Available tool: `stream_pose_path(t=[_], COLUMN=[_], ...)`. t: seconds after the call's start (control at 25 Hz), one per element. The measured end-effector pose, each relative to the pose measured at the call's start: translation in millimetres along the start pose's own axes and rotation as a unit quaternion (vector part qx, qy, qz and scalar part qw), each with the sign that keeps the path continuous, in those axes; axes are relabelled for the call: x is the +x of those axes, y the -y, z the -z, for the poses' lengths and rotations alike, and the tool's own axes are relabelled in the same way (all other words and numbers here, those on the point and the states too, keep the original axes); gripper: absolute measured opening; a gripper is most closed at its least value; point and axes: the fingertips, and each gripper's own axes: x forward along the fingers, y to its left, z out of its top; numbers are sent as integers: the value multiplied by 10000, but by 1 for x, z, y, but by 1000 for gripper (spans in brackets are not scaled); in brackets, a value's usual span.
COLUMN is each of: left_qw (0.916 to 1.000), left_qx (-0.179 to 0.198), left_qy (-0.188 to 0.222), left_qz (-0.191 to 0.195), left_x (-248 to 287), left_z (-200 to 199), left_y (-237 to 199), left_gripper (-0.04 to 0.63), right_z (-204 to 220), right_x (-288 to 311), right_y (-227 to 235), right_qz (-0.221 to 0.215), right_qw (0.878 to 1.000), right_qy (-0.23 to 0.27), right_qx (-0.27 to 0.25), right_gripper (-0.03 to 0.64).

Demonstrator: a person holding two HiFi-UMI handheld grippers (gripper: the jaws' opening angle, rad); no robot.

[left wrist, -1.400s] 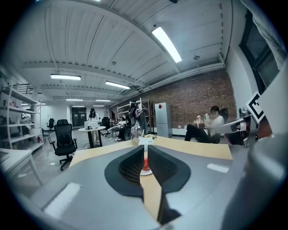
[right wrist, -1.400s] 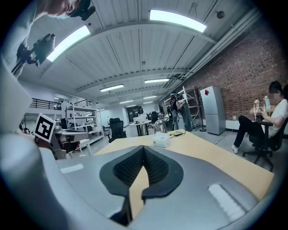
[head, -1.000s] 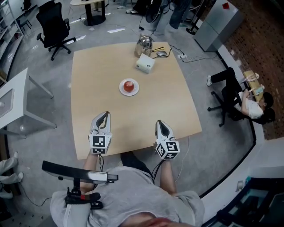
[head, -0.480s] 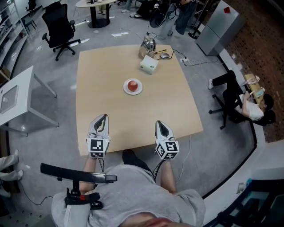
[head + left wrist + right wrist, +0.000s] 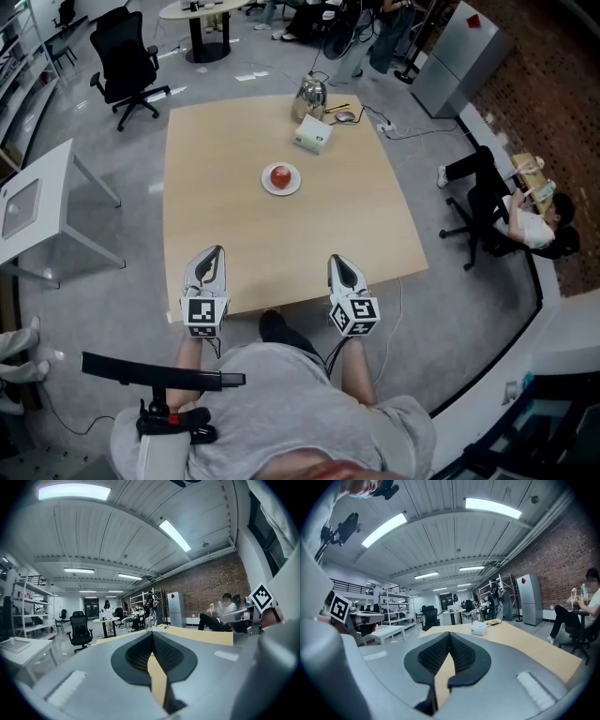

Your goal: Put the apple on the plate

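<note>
A red apple (image 5: 279, 175) sits on a small white plate (image 5: 292, 188) in the far half of the light wooden table (image 5: 356, 225). Both grippers hover over the table's near edge, well short of the plate. My left gripper (image 5: 215, 251) is shut with nothing in it, and in the left gripper view its dark pads (image 5: 140, 651) meet at the tip. My right gripper (image 5: 338, 259) is also shut and empty, its pads (image 5: 461, 653) touching in the right gripper view. Neither gripper view shows the apple.
A metal kettle (image 5: 311, 92) and a white box (image 5: 312, 137) stand at the table's far edge, with cables beside them. A black office chair (image 5: 127, 52) and a white side table (image 5: 37, 206) are to the left. A seated person (image 5: 525, 220) is at the right.
Both grippers have drawn back toward the table's near edge, the left one more. The apple has stayed on the plate.
</note>
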Motion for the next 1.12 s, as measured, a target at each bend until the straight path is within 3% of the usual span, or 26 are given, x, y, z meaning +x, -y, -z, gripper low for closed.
stream_pose_path(t=[1.12], left_qw=[9999], left_qx=[24], left_qy=[100], left_qz=[74], left_x=[-16], left_z=[-10], left_y=[8], left_gripper=[17], right_z=[3], right_x=[-17], right_y=[-6], right_qz=[54], right_qw=[10000], right_qy=[8], right_qx=[-44], right_gripper=[6])
